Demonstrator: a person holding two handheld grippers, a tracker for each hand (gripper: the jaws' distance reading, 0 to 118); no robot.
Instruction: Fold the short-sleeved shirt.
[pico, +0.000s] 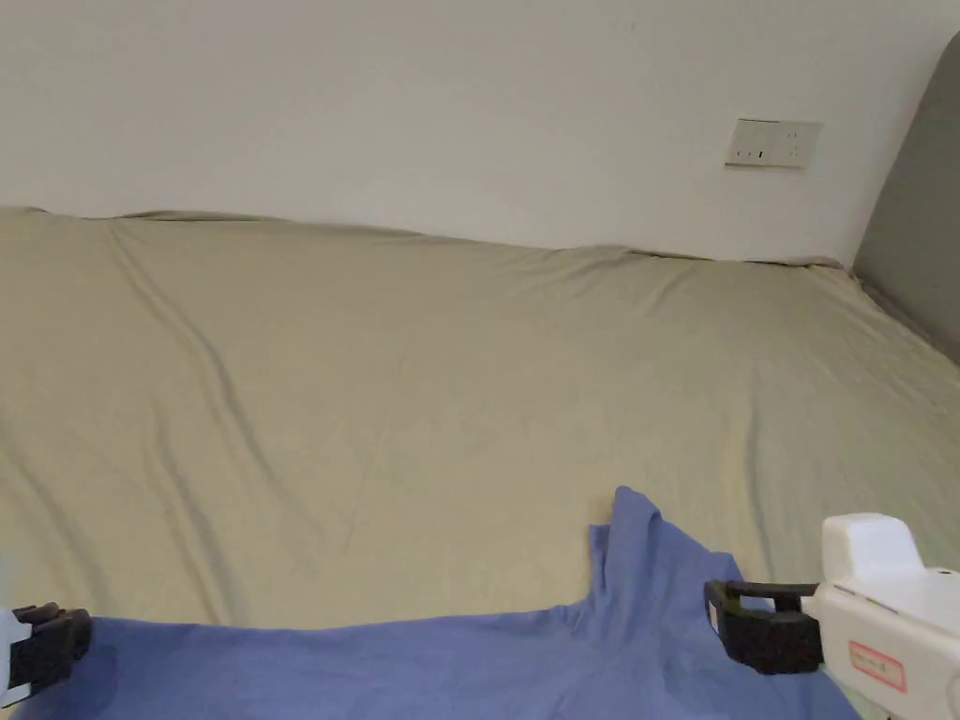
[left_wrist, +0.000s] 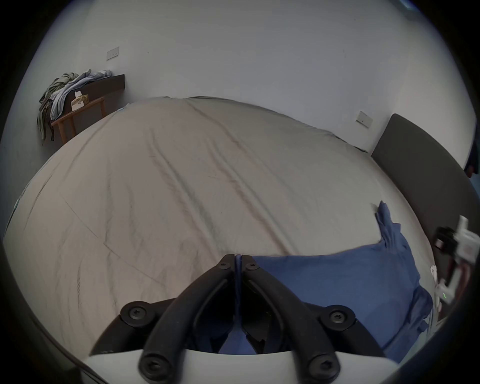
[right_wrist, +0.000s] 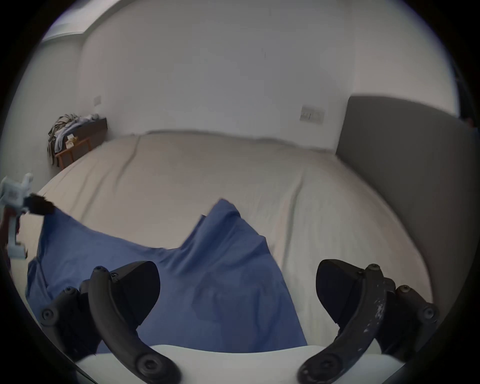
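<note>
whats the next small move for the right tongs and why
Probably lower the right tongs onto the shirt edge below them and close. They are open above the blue cloth, while the left tongs already pinch its other end, so the shirt is held on one side alone.

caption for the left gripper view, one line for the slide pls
Left gripper shut on an edge of the blue shirt lying on the beige bed sheet; right gripper at far right.

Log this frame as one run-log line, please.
shirt: blue, spread on bed, unfolded | left gripper: shut on shirt edge | right gripper: open above shirt
</note>
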